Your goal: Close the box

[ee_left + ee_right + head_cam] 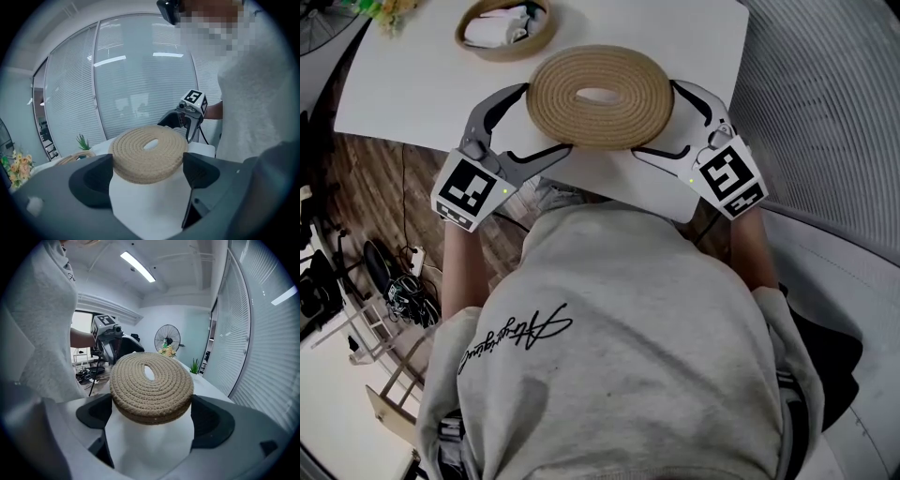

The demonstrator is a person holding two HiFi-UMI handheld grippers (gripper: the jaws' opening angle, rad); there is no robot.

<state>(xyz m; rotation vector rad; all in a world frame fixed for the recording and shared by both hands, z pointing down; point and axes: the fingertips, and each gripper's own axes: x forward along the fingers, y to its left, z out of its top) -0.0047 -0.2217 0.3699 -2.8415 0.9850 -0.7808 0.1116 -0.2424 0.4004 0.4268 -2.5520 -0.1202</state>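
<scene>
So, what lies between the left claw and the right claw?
A round beige woven-rope lid lies flat, one edge inside the open left claw, the opposite edge inside the open right claw. The head view shows this.

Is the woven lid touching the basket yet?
Apart. The head view shows a strip of bare white table between the woven lid and the rim of the basket, which is uncovered.
</scene>
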